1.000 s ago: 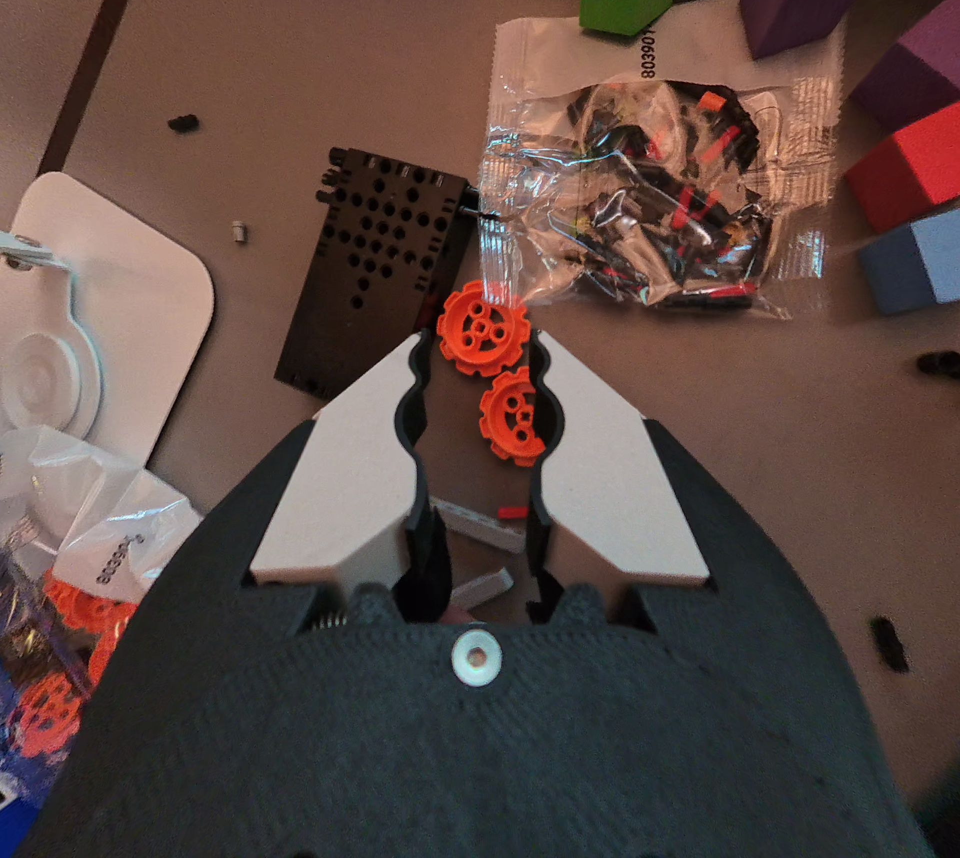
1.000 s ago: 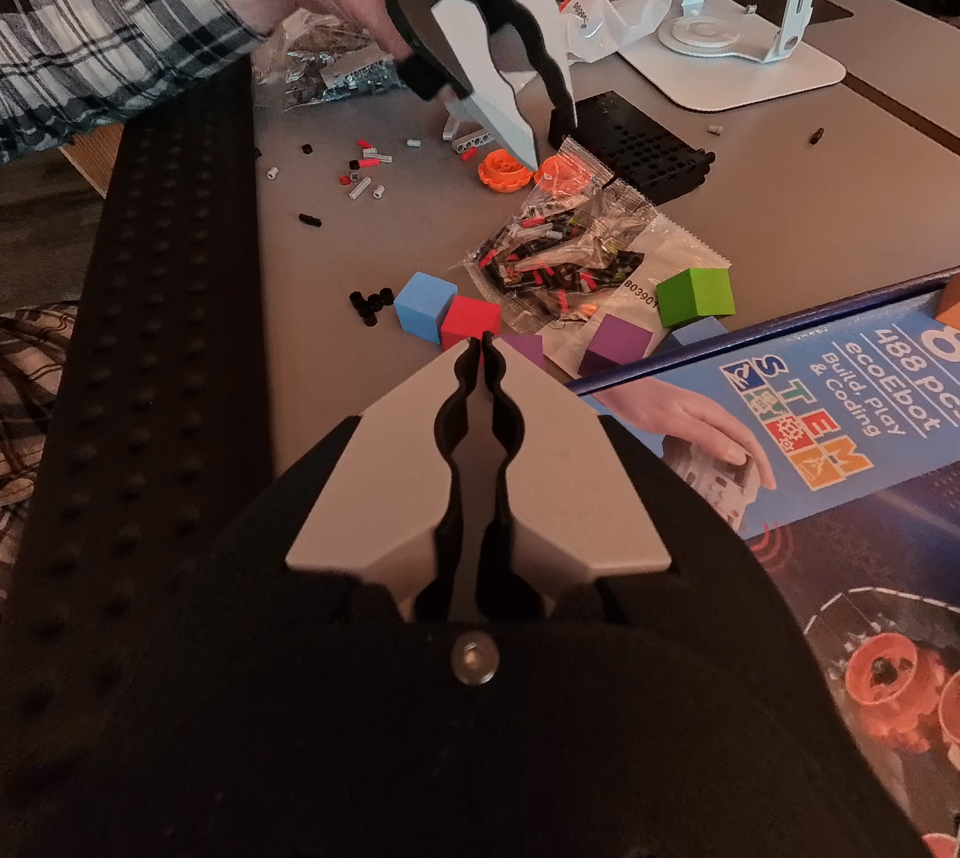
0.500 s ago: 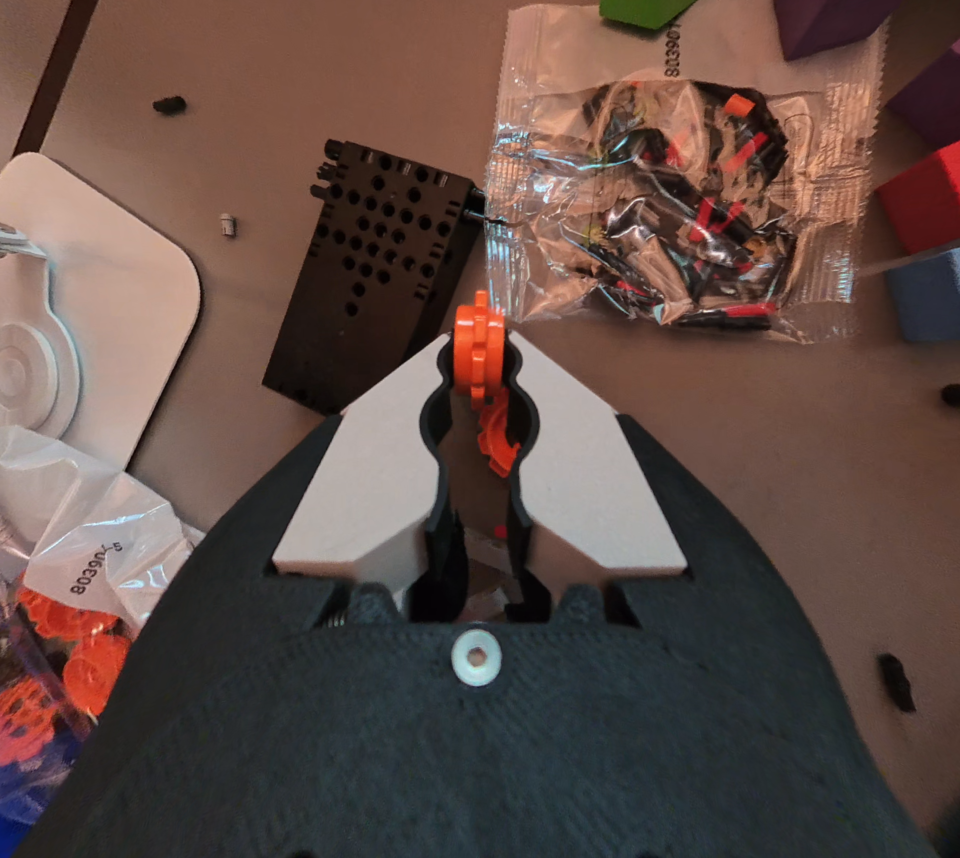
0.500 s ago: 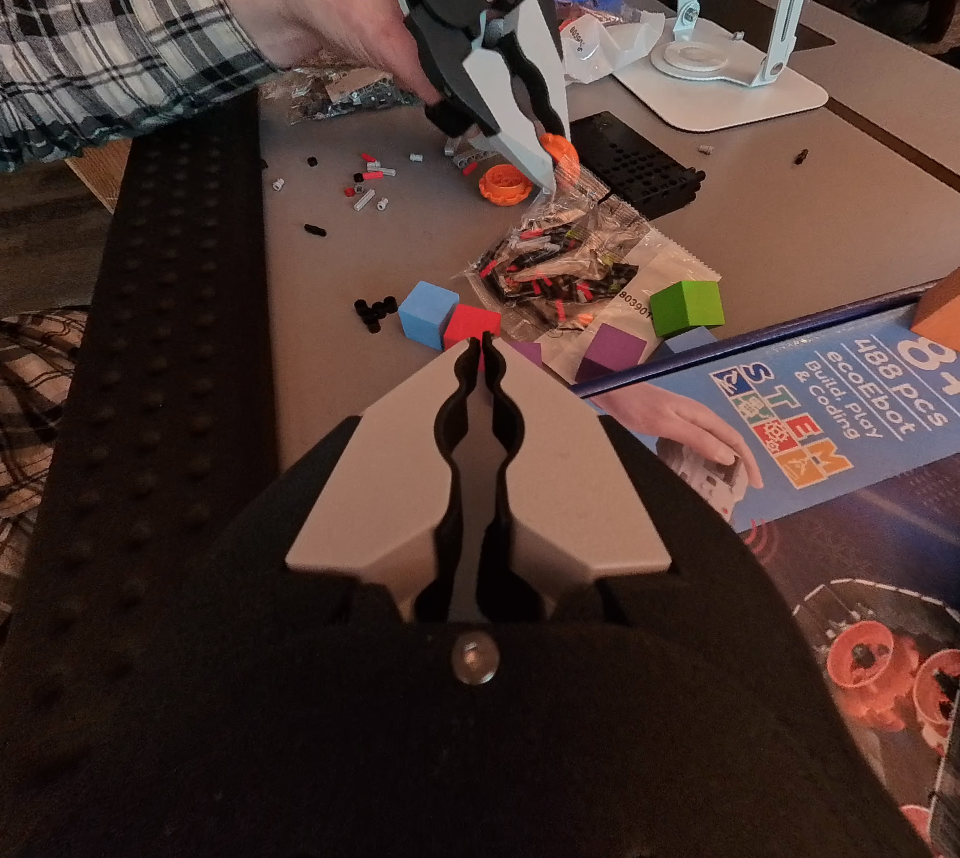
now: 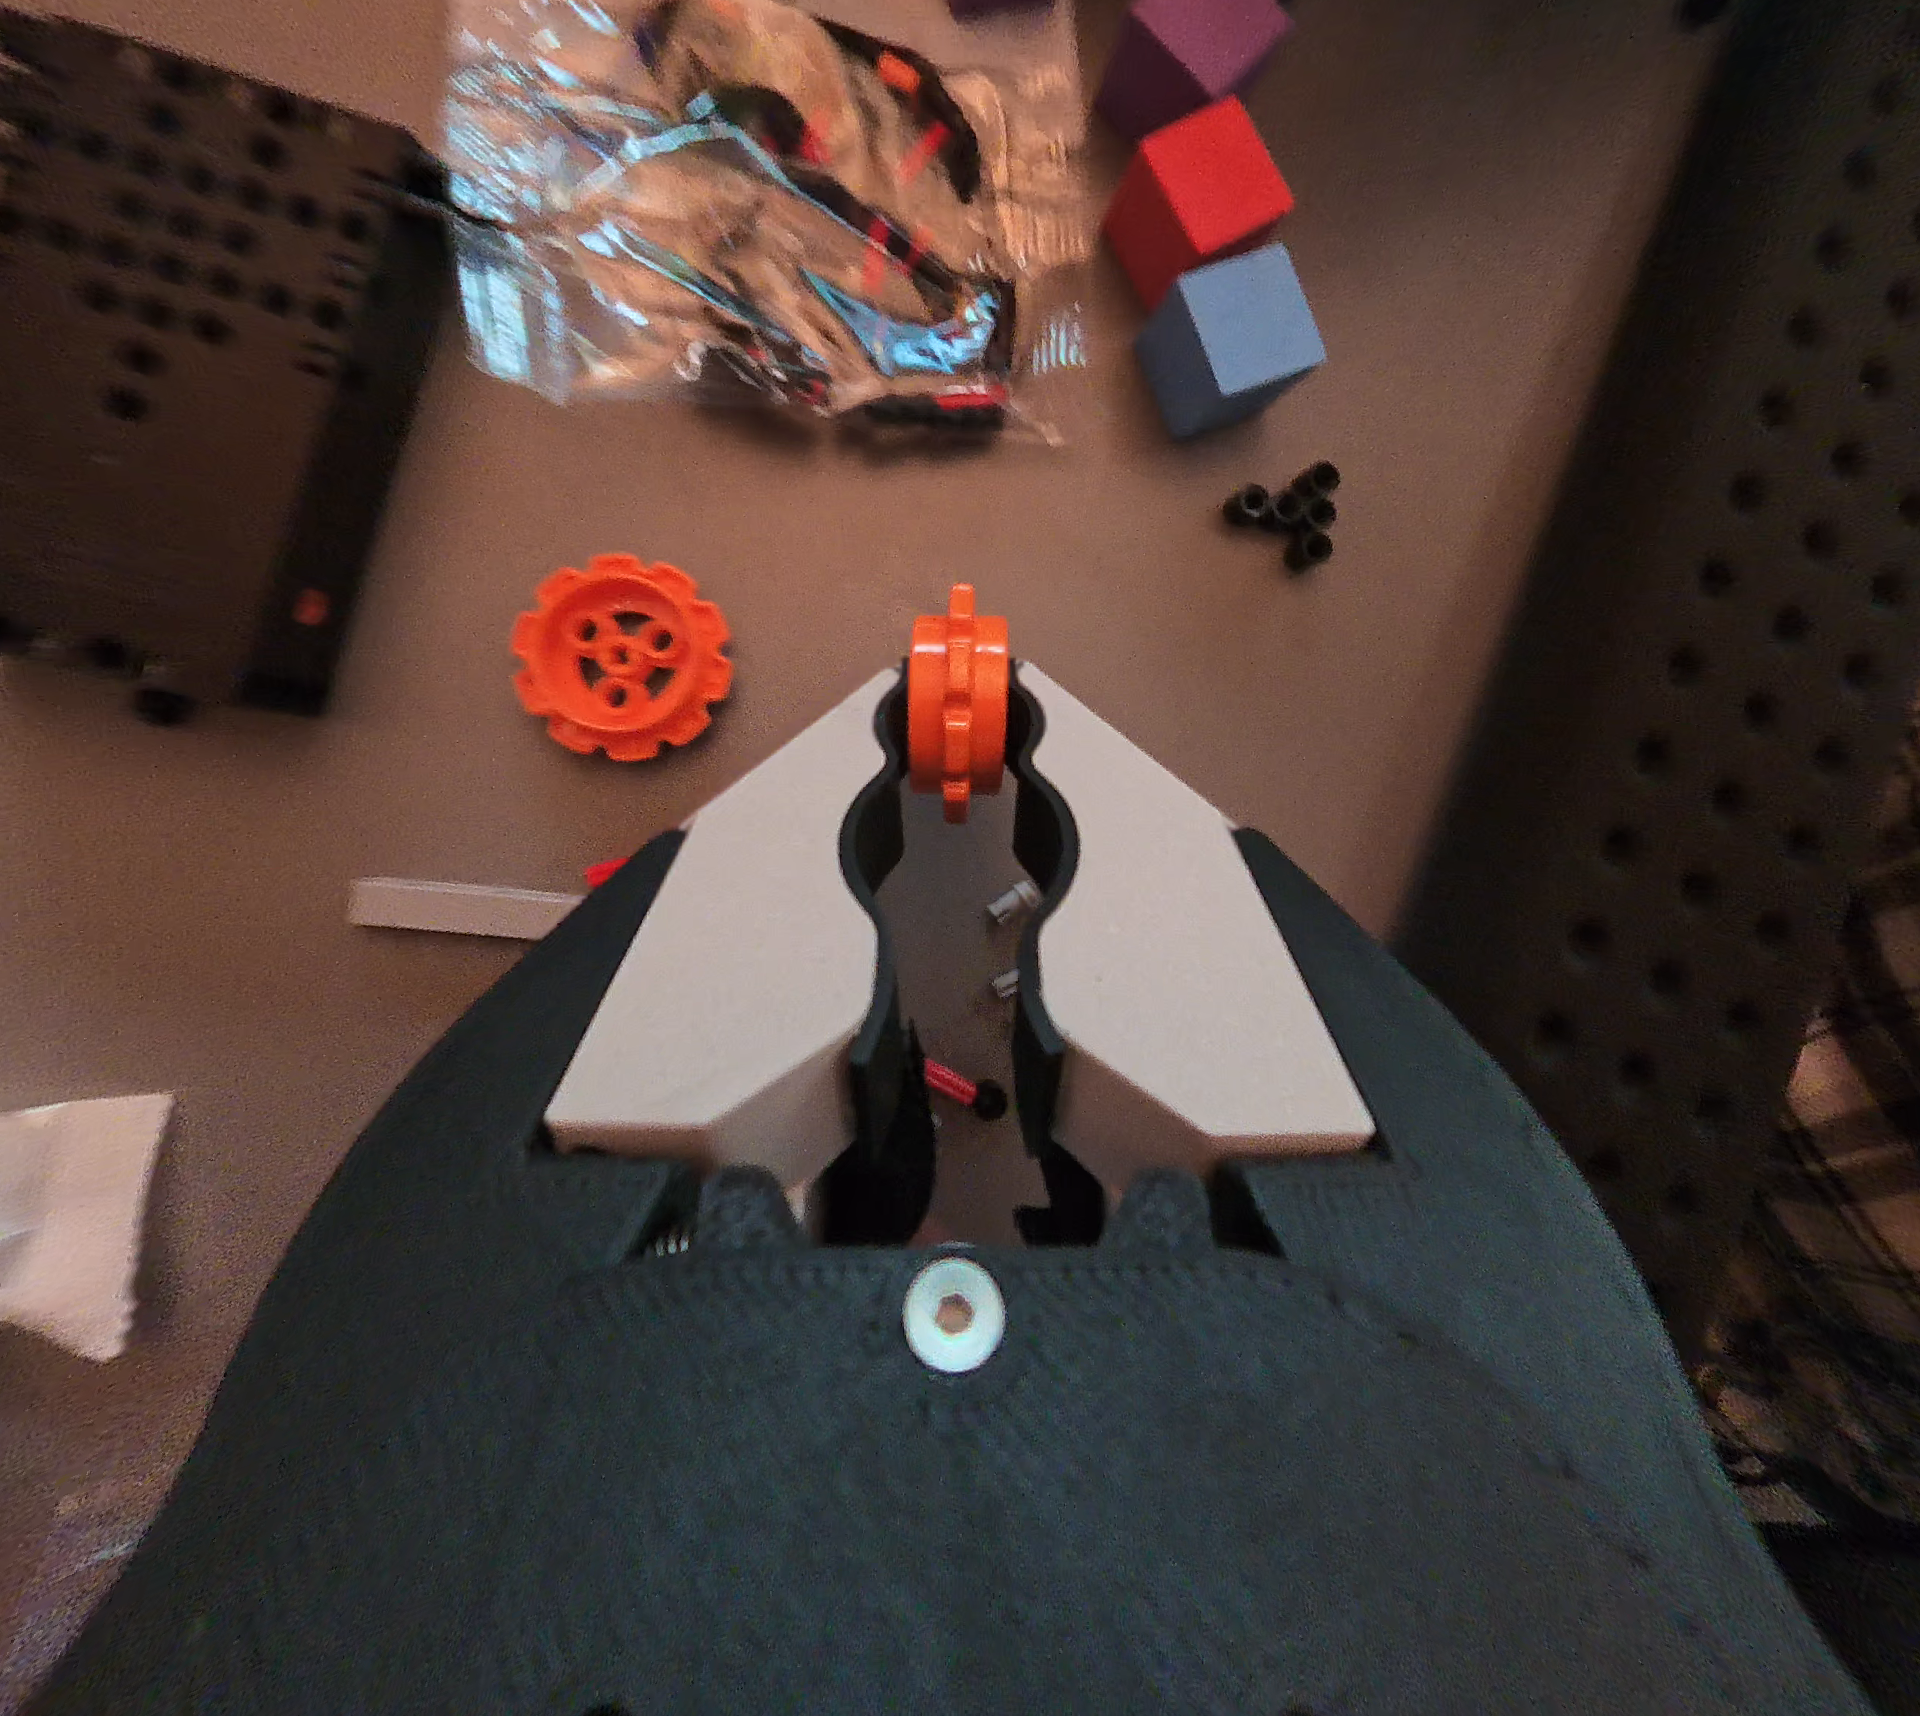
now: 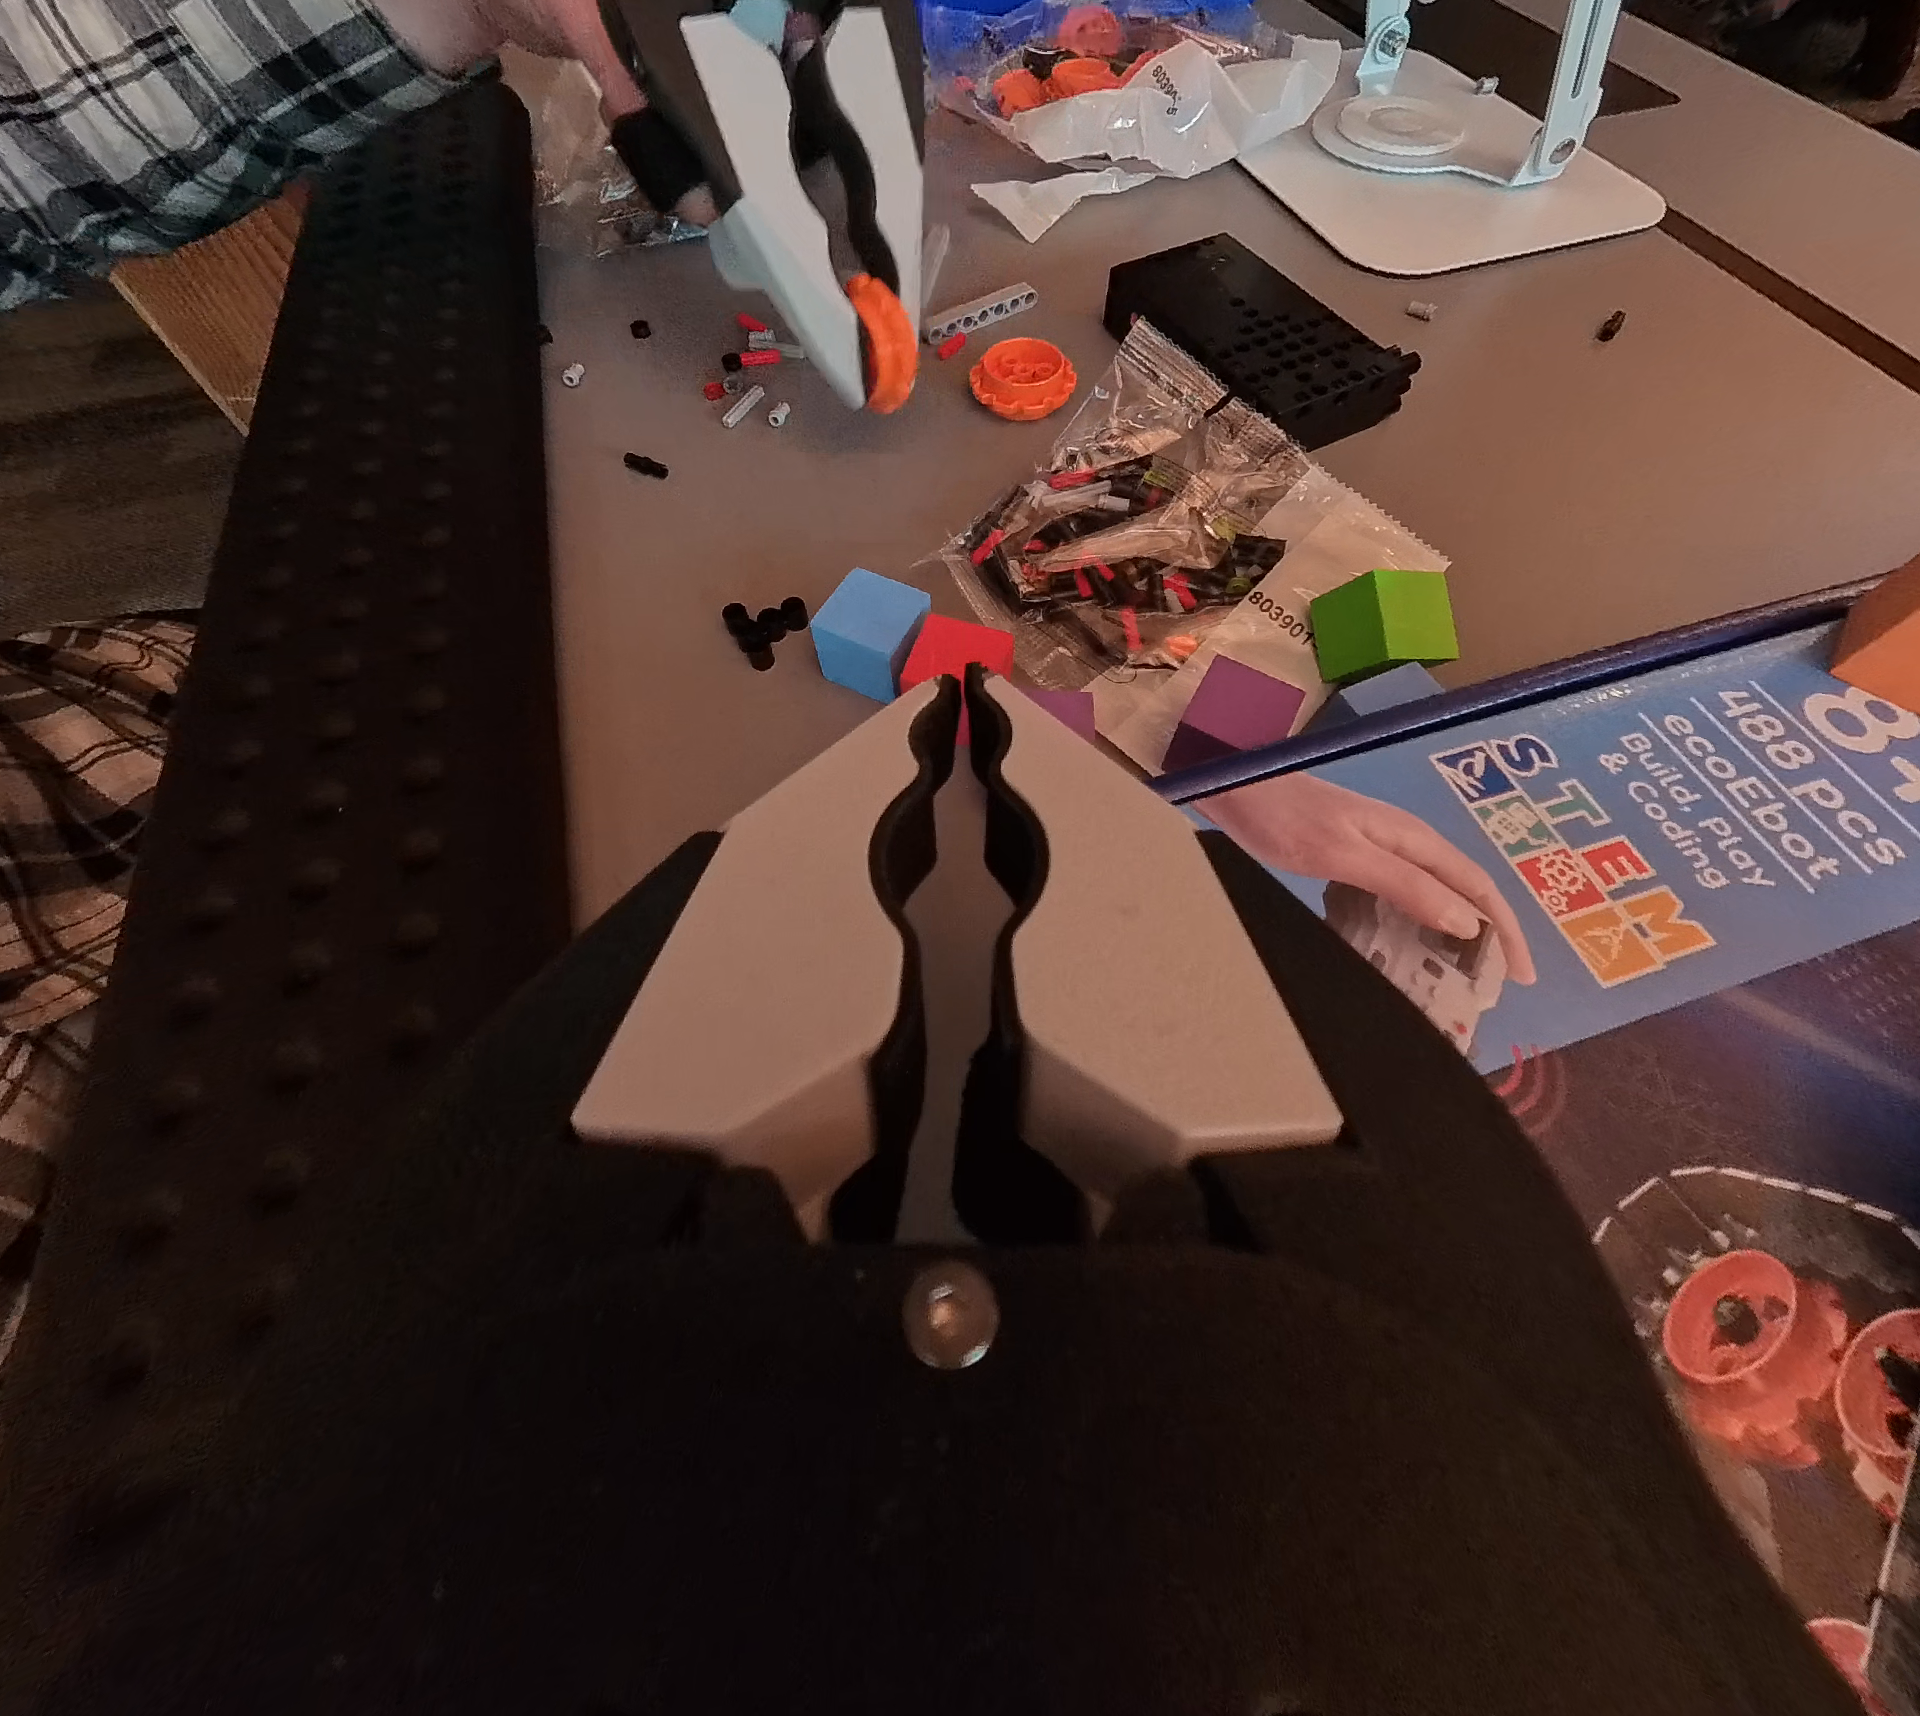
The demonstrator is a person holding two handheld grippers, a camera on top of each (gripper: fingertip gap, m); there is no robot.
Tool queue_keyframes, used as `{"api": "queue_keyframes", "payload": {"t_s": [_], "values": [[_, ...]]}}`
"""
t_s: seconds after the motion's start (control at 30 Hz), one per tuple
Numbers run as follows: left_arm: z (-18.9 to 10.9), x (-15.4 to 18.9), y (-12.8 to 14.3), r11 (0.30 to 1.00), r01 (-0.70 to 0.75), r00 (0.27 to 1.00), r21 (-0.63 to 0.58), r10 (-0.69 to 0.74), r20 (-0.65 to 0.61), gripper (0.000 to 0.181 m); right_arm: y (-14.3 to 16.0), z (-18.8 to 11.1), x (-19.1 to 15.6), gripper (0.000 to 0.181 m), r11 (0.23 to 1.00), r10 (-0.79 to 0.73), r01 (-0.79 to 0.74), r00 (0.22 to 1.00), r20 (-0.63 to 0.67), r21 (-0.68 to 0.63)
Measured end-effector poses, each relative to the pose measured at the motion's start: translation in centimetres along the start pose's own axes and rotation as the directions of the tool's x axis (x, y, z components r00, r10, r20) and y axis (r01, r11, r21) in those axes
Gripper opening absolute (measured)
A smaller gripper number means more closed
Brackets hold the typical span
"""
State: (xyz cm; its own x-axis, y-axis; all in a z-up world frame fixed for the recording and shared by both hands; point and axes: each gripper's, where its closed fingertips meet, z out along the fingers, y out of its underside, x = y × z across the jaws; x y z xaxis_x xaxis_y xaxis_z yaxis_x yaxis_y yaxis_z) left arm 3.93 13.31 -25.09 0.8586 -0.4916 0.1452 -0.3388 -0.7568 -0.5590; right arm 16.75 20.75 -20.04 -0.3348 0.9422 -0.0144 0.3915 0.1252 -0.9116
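Your left gripper [image 5: 958,700] is pinching an orange gear [image 5: 958,698] edge-on at its fingertips, clear of the table [image 5: 1195,648] so it is hanging free, just right of a second gear [image 5: 620,658] lying flat, while your right gripper [image 6: 958,692] is idling pressed together, empty, near the red cube [image 6: 956,640].

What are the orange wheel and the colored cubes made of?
The orange wheel pinched in the left tool looks like hard molded plastic: crisp teeth, smooth even color. Its twin lies flat on the table. The red cube and blue cube look like matte foam, with a soft, dull surface, though painted wood is possible.
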Motion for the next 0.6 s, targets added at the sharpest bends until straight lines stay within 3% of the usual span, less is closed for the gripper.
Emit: {"api": "queue_keyframes", "payload": {"t_s": [0.17, 0.33, 0.43, 0.5, 0.6], "values": [[1.1, -0.6, 1.5, 0.999, 0.044, 0.998, -0.023, -0.043, 0.045, 0.029, 0.2, 0.1, -0.1, 0.0, 1.0, 0.0, 0.0, 1.0, 0.003, -0.009], [-0.9, -2.5, 1.1, 0.997, 0.045, 0.977, 0.065, -0.058, 0.205, 0.045, 0.0, -0.1, 0.0, 0.0, 1.0, 0.004, -0.004, 1.0, 0.001, 0.003], [-1.8, -2.2, 1.4, 0.998, 0.007, 0.964, 0.068, -0.025, 0.264, 0.038, 0.0, 0.0, -0.1, 0.0, 1.0, 0.001, -0.001, 1.0, 0.004, 0.001], [-1.8, -2.1, 1.4, 0.997, -0.024, 0.956, 0.072, 0.002, 0.293, 0.02, -0.1, 0.0, -0.2, 0.0, 1.0, -0.003, 0.003, 1.0, 0.007, 0.002], [-1.6, -2.0, 1.0, 0.997, -0.032, 0.955, 0.077, 0.007, 0.297, 0.008, 0.0, 0.0, -0.3, 0.0, 1.0, -0.005, 0.005, 1.0, 0.009, -0.001]]}}
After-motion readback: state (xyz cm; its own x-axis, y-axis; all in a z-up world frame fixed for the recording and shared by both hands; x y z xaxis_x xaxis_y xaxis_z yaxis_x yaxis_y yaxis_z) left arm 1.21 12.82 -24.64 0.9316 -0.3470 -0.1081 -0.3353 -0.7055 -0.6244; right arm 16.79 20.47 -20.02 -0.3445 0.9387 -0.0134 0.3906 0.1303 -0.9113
